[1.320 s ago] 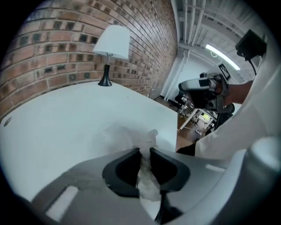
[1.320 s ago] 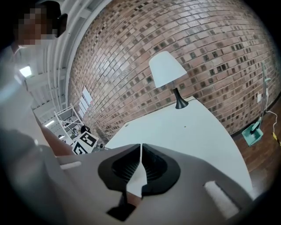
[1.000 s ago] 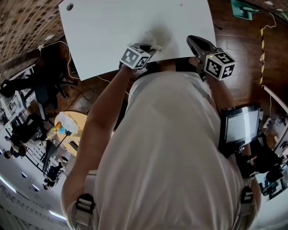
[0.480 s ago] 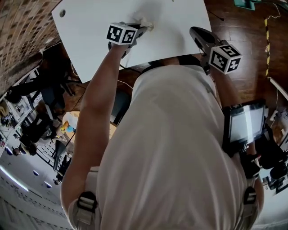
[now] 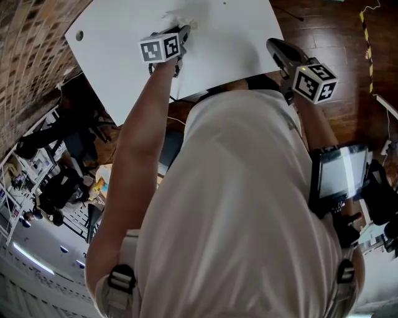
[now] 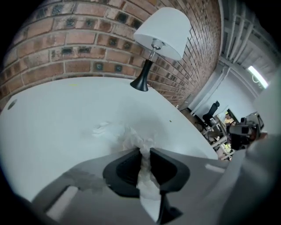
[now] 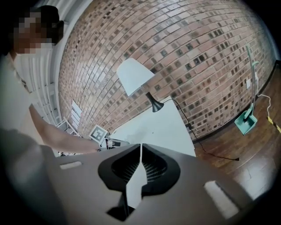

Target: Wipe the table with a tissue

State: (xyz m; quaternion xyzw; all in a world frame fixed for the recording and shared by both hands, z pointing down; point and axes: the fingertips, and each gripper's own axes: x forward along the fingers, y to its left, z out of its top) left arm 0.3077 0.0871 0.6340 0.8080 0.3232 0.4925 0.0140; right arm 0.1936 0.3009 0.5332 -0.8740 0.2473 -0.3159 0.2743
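Observation:
A crumpled white tissue [image 6: 125,137] lies pressed on the white table [image 6: 52,127], with my left gripper [image 6: 145,153] shut on its near end. In the head view the left gripper [image 5: 183,30] reaches over the middle of the table [image 5: 236,43], and the tissue [image 5: 179,17] spreads ahead of its tips near the far edge. My right gripper [image 5: 273,46] hangs off the table's right near corner, above the floor. Its jaws [image 7: 140,147] are shut with nothing between them, and it points across the table toward the left arm.
A black lamp with a white shade [image 6: 161,33] stands at the table's far edge by the brick wall [image 7: 175,52]. A round hole [image 5: 79,36] sits near the table's left corner. Wooden floor [image 5: 336,37] lies to the right, with cables on it.
My left gripper has slid the tissue away from me and to the left across the table. The right gripper has drifted a little to the right, still shut.

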